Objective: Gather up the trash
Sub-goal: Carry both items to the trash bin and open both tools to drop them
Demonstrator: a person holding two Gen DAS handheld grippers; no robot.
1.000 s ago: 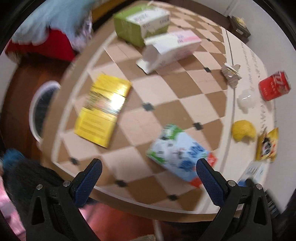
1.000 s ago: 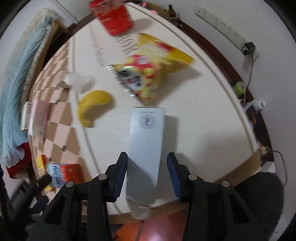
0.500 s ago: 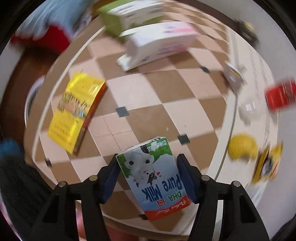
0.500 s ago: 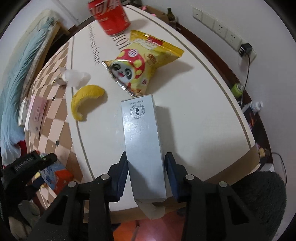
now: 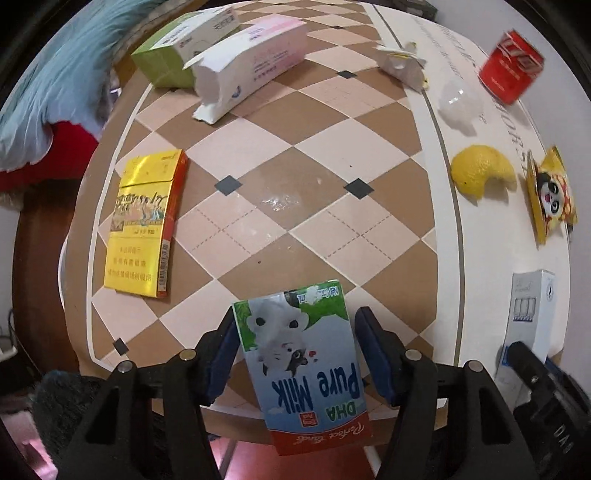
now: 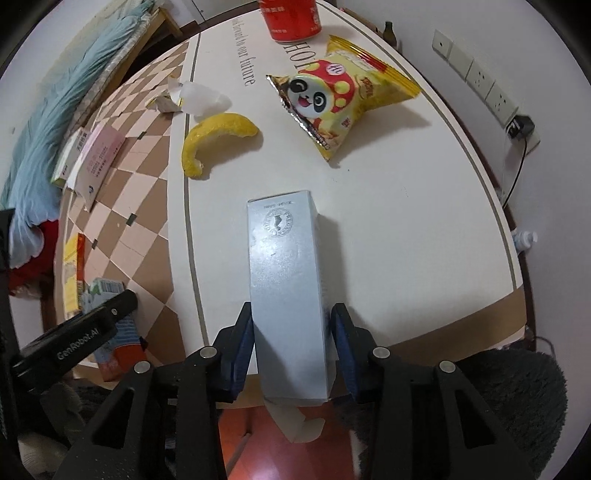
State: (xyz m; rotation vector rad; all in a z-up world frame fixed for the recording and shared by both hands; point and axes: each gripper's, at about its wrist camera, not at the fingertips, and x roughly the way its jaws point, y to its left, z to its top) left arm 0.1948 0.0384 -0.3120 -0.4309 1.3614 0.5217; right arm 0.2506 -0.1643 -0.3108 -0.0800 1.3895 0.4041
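Observation:
A blue and green milk carton (image 5: pixel 303 369) lies at the near edge of the checkered table (image 5: pixel 295 147) and juts past it. My left gripper (image 5: pixel 297 350) is shut on the carton, one blue pad on each side. A long silver-grey box (image 6: pixel 288 280) lies on the table's white part, its open flap end hanging over the near edge. My right gripper (image 6: pixel 291 343) is shut on that box. The same grey box (image 5: pixel 532 310) shows at the right of the left wrist view.
More litter lies on the table: a yellow flat pack (image 5: pixel 144 225), a pink-white box (image 5: pixel 255 62), a green box (image 5: pixel 181 48), crumpled paper (image 5: pixel 400 62), a white wad (image 6: pixel 201 98), a yellow peel (image 6: pixel 218 136), a panda snack bag (image 6: pixel 340 99) and a red can (image 6: pixel 291 18).
My left gripper, open a second ago, moved in over the milk carton and shut on it. My right gripper kept its hold on the grey box, which shifted slightly.

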